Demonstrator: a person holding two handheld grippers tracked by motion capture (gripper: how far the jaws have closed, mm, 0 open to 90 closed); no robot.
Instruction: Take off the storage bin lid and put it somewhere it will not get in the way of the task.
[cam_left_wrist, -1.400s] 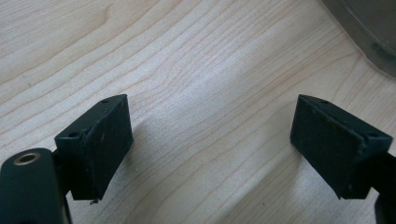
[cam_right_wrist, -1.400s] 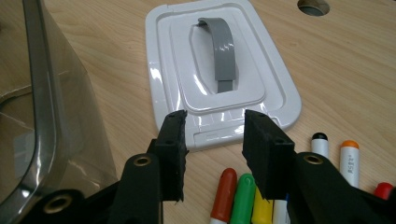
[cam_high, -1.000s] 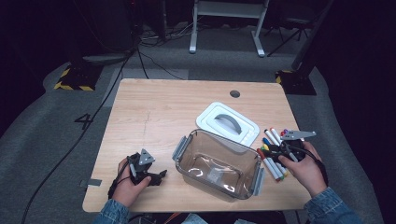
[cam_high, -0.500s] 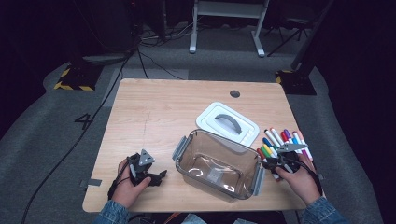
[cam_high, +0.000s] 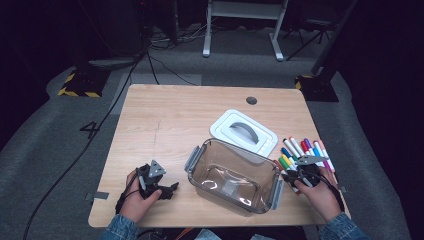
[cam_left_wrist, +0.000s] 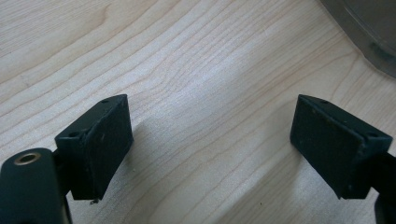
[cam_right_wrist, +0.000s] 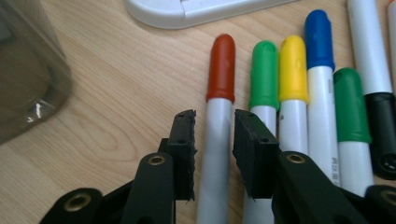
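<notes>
Straddling the red-capped marker, your right gripper has its two black jaws to either side of the white barrel. They have just been closing, the barrel between them, but a sliver of light remains on each side and the pads do not look to be pressing yet; count the marker as flanked, not gripped.

Its long axis runs straight ahead along the jaws, red cap pointing away from your hand and the barrel passing back beneath the gripper, so the jaws cross it squarely. That is the relation the coming squeeze turns on.

Taking that marker as your landmark: a green-capped marker lies just beside it on one side, parallel and nearly touching, so the jaw on that side sits in a narrow lane. A yellow-capped marker and a blue-capped marker follow beyond it. On the opposite side, the clear plastic container stands near, lid off. Past the cap lies the white lid.

From above, the row of markers fans out on the wooden table at the container's right, under your right gripper, which is far nearer than the other. Your left gripper rests well apart, beyond the container, jaws standing wide with only bare wood between them.
</notes>
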